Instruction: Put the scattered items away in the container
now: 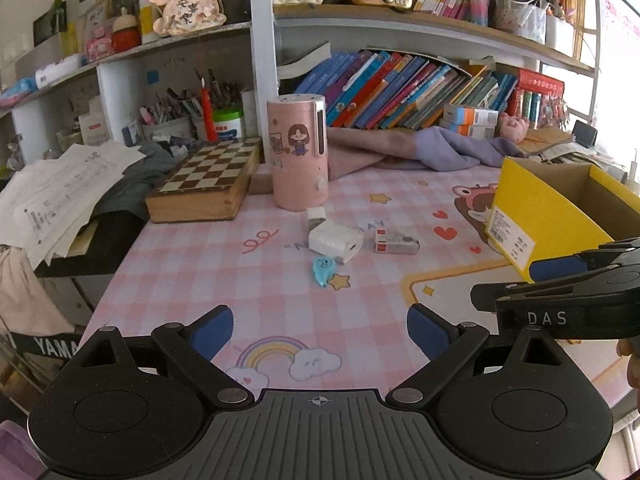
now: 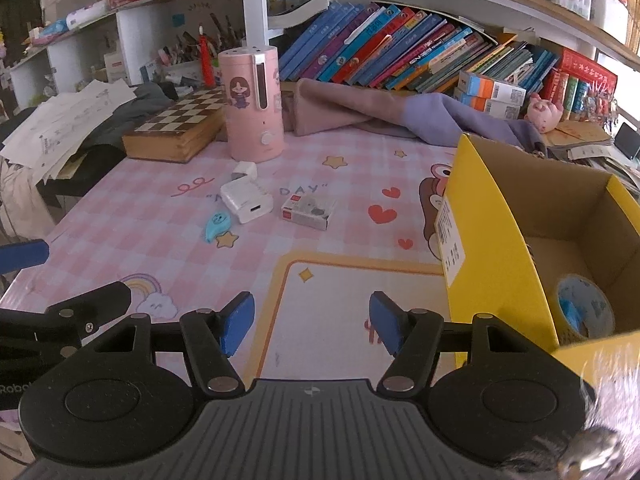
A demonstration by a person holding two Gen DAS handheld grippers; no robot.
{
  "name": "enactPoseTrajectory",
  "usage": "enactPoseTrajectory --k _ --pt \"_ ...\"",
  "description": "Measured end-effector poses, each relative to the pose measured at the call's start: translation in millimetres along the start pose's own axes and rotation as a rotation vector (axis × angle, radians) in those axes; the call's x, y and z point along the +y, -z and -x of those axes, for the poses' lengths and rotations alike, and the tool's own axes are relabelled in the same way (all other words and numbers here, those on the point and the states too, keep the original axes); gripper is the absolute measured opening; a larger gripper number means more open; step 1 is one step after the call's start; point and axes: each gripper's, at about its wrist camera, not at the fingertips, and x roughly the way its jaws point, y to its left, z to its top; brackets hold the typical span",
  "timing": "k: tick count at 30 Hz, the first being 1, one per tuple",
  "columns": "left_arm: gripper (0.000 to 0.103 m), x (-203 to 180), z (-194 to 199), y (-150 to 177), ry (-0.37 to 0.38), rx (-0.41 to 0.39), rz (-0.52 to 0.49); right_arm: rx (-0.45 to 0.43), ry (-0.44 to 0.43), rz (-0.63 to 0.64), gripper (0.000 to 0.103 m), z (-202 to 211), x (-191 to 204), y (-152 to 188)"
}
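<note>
Four small items lie together mid-table on the pink checked mat: a white charger point(image 1: 335, 242) point(image 2: 246, 201), a small white plug point(image 1: 316, 217) point(image 2: 244, 171), a little printed box point(image 1: 396, 241) point(image 2: 308, 211) and a blue correction tape point(image 1: 323, 270) point(image 2: 218, 226). A yellow cardboard box point(image 1: 548, 220) point(image 2: 500, 240) stands open at the right, with a tape roll point(image 2: 582, 308) inside. My left gripper point(image 1: 320, 330) is open and empty, short of the items. To its right, my right gripper point(image 2: 313, 326) hovers open and empty beside the box's near corner.
A pink cylinder with a cartoon girl point(image 1: 298, 152) stands just behind the items. A wooden chessboard case point(image 1: 208, 184) and loose papers point(image 1: 60, 196) fill the left. Folded purple cloth point(image 1: 440, 148) lies at the back below shelves of books point(image 1: 400, 92).
</note>
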Motion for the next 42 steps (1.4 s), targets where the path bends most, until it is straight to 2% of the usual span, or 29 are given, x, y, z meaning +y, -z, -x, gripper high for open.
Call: enactPoseTrajectory --k 21,36,42 --pt "0.096 1.5 -65.6 -39.7 -0.012 0.027 -0.055 -0.001 -0.055 0.002 0.062 -61.1 -9.1 -62.0" --pt "0.093 -4.5 -130.4 -42.6 0.001 0.125 -0.076 0.111 -0.028 -0.015 0.061 -130.0 -16.4 -84.0" --pt "0.083 -2.8 -151.6 -40.5 0.001 0.175 -0.074 0.154 -0.026 -0.003 0.060 -156.9 -12.1 -90.1"
